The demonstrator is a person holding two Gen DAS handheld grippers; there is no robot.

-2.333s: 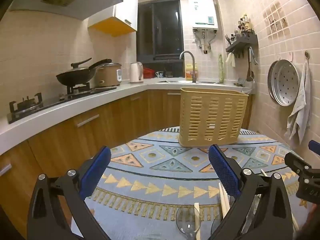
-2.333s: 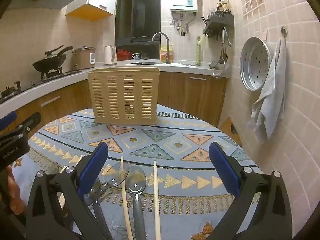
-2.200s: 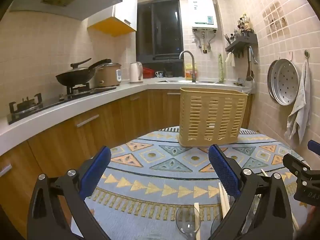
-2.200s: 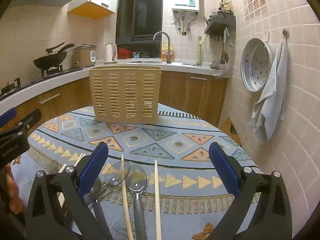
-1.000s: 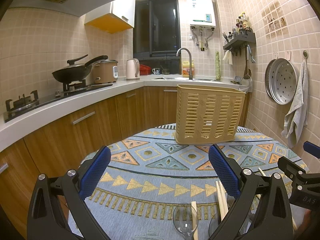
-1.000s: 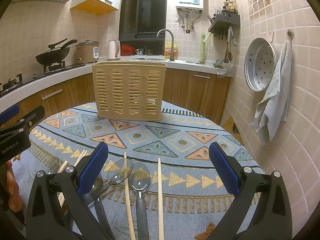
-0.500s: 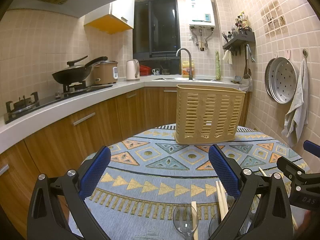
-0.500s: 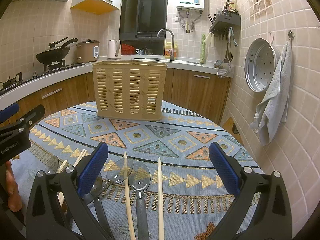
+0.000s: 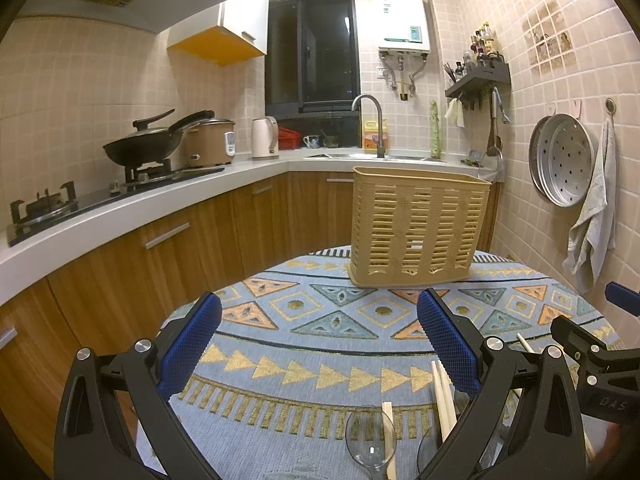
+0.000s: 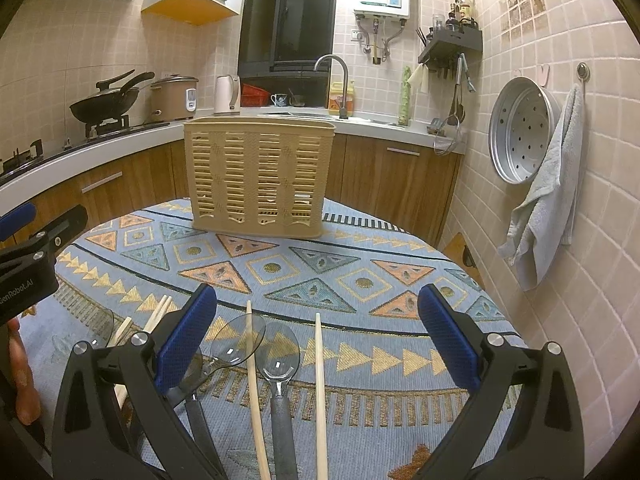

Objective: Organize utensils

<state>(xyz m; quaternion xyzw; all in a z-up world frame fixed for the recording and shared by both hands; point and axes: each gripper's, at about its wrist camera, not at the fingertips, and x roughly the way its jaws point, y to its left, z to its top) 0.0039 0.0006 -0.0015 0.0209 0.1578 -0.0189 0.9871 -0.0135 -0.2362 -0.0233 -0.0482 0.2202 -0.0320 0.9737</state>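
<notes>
Peering past your wide-spread right gripper, you lose the spoons' and chopsticks' handles at the frame edge; they lie between its fingers. Your left gripper gapes empty. Beyond, a slatted basket stands on the patterned tablecloth in a tiled kitchen.

Clear spoons, chopsticks flat; basket upright

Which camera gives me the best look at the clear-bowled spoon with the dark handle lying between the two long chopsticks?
The right wrist view: the spoon lies in plain sight, bowl and handle, between the chopsticks. The left wrist view shows only spoon bowls cut off at the bottom edge; which is this spoon, I cannot tell.
</notes>
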